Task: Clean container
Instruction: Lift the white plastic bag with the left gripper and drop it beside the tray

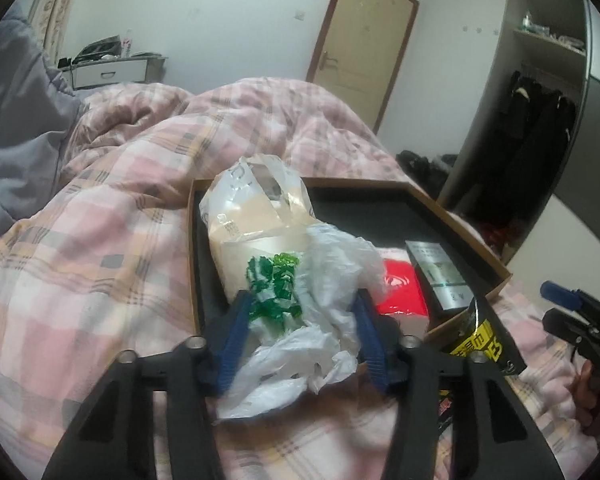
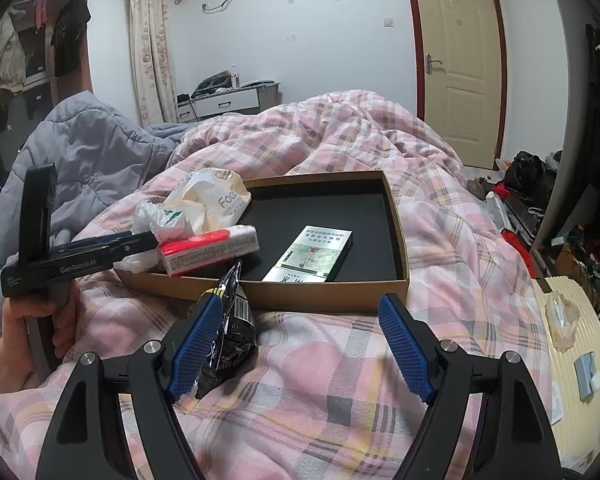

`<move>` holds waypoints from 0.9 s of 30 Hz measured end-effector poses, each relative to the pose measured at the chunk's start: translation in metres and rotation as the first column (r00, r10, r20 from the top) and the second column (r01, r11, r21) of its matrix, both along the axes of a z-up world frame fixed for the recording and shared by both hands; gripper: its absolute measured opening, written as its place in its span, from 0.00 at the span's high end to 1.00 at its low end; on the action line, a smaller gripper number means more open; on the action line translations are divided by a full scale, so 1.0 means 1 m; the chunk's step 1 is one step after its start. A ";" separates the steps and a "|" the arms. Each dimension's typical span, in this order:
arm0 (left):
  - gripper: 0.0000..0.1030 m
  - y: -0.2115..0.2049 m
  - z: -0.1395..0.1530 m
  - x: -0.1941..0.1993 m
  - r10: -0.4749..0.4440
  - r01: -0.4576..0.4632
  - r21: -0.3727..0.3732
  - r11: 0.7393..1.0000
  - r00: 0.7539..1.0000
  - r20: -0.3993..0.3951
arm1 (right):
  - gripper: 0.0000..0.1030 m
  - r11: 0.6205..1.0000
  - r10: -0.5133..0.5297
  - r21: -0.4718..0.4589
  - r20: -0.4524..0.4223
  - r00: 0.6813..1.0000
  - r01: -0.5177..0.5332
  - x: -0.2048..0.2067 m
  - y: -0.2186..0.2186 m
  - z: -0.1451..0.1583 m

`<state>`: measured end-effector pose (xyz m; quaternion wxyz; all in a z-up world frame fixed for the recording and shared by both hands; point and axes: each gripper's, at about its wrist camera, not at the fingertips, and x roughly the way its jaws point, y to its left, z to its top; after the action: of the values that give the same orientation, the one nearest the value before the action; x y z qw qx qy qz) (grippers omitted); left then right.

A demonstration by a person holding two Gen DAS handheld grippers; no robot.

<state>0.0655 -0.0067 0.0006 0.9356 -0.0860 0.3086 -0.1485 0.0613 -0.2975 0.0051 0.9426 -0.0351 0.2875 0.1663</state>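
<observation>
A shallow cardboard box (image 2: 400, 240) with a black inside lies on the bed. In it are a silver-green packet (image 2: 312, 256), a red and white packet (image 2: 208, 248) leaning on the near rim, and a beige tissue bag (image 2: 216, 200). My left gripper (image 1: 304, 320) is shut on a crumpled white plastic bag with green print (image 1: 324, 280), held over the box's near left corner (image 1: 196, 312). My right gripper (image 2: 300, 304) stands open just before the box's front wall, with nothing between its fingers. A black snack packet (image 2: 232, 332) lies on the quilt against its left finger.
The box rests on a rumpled pink plaid quilt (image 2: 340, 380). A grey duvet (image 2: 92, 148) is heaped at the left. A cream suitcase (image 2: 572, 360) stands by the bed at the right. A person's hand (image 2: 32, 320) holds the left gripper's handle.
</observation>
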 end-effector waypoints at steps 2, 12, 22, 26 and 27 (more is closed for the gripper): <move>0.66 0.001 0.001 -0.003 0.005 -0.005 -0.003 1.000 1.000 0.011 | 0.23 1.000 0.000 0.001 0.000 1.000 0.000 0.000 0.000 0.000; 0.74 0.011 0.030 -0.056 -0.042 0.046 -0.019 0.999 0.984 0.171 | 0.23 1.000 -0.001 0.000 0.000 1.000 0.001 0.000 0.000 0.000; 0.74 0.013 0.073 -0.107 -0.303 0.349 -0.150 0.925 0.917 0.261 | 0.23 1.000 -0.002 0.003 0.001 1.000 0.002 0.000 -0.001 0.000; 0.74 -0.001 0.062 -0.103 -0.474 0.496 -0.128 0.859 0.864 0.167 | 0.23 1.000 -0.002 0.010 -0.001 1.000 0.002 0.000 -0.001 0.000; 0.74 -0.007 0.056 -0.099 -0.501 0.513 -0.123 0.849 0.857 0.119 | 0.23 1.000 -0.002 0.009 -0.001 1.000 0.002 0.000 -0.001 0.000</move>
<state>-0.0333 -0.0138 0.0569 0.8659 -0.0656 0.2693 -0.4163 0.0611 -0.2985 0.0055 0.9428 -0.0306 0.2871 0.1666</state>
